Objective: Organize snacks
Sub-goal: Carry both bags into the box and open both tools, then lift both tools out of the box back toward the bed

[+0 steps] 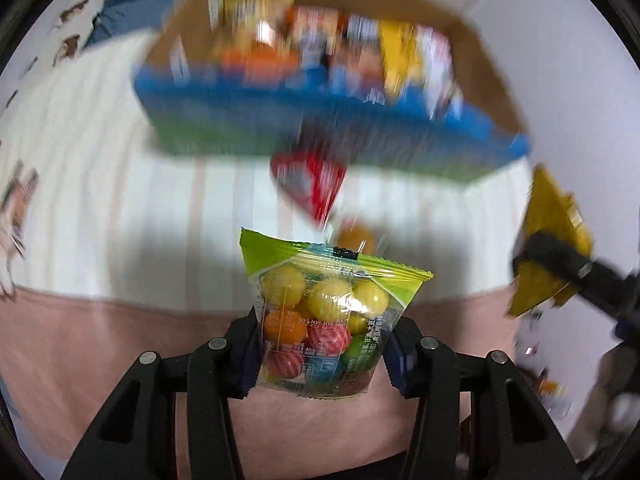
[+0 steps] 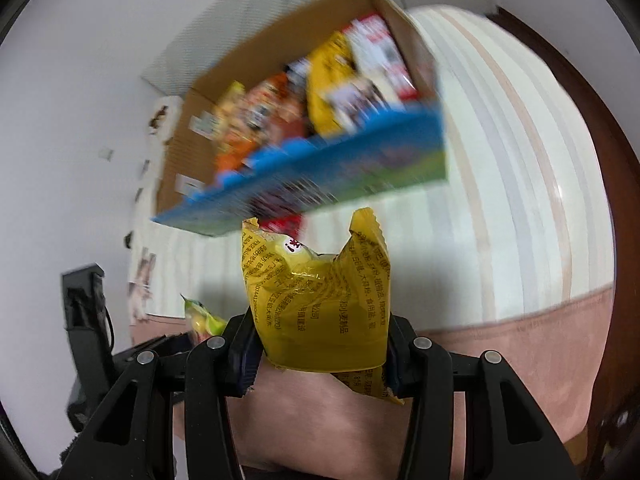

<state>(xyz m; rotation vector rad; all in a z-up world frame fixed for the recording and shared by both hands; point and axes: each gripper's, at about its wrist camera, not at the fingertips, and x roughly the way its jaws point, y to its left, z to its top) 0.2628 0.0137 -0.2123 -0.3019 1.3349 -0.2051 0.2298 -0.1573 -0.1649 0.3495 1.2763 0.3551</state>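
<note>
Both grippers point steeply downward, side by side. The left gripper (image 1: 320, 356) has its fingers (image 1: 244, 354) pressed against a bag of coloured candy balls (image 1: 326, 316). The right gripper (image 2: 320, 354) has its fingers (image 2: 244, 354) clamped on a yellow snack packet (image 2: 320, 304).

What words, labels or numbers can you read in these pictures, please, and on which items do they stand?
Candy bag in the left tool: small printed label, too small and warped to read.
Yellow packet in the right tool: columns of Chinese print, not legible.
Snack packs in the cardboard box: blurred, unreadable.
</note>
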